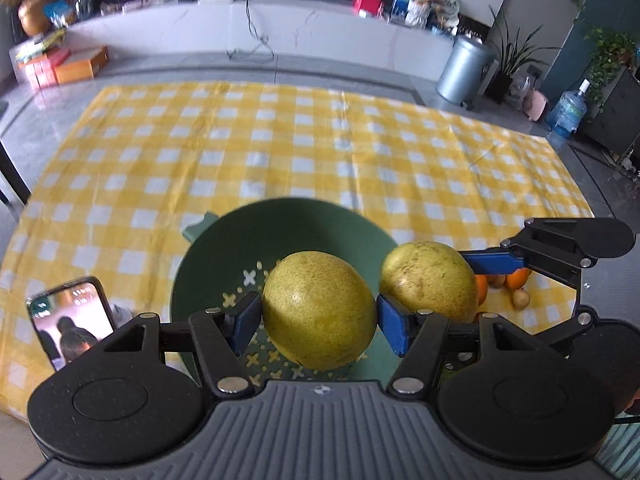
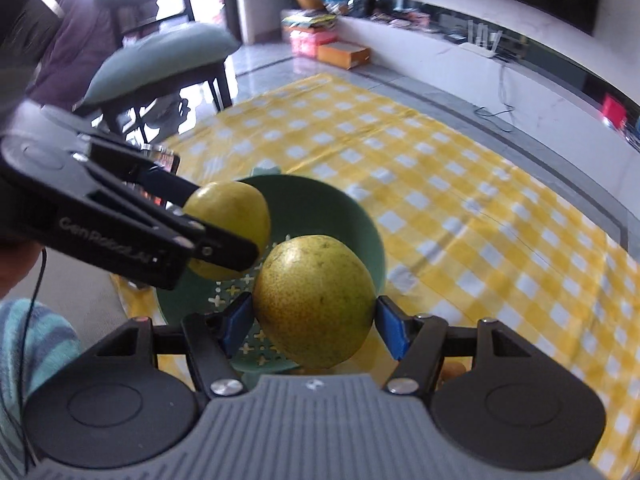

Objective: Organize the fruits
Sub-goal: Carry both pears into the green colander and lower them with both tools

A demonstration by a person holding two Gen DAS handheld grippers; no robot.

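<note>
Transport step, both fruits carried over the green colander (image 1: 224, 248). The left gripper (image 1: 318, 316) pinches one yellow-green pear (image 1: 318, 312) between its blue pads; the right gripper (image 2: 314, 318) pinches a second pear (image 2: 314, 300), which sits at the first pear's 2 o'clock in the left view. The next move likely calls for lowering each fruit into the bowl before spreading the jaws. Oranges (image 1: 516, 278) wait at 3 o'clock. A yellow checked cloth (image 1: 280, 140) covers the floor; a phone (image 1: 70, 320) lies at 9 o'clock, a metal bin (image 1: 464, 68) at 1 o'clock.
</note>
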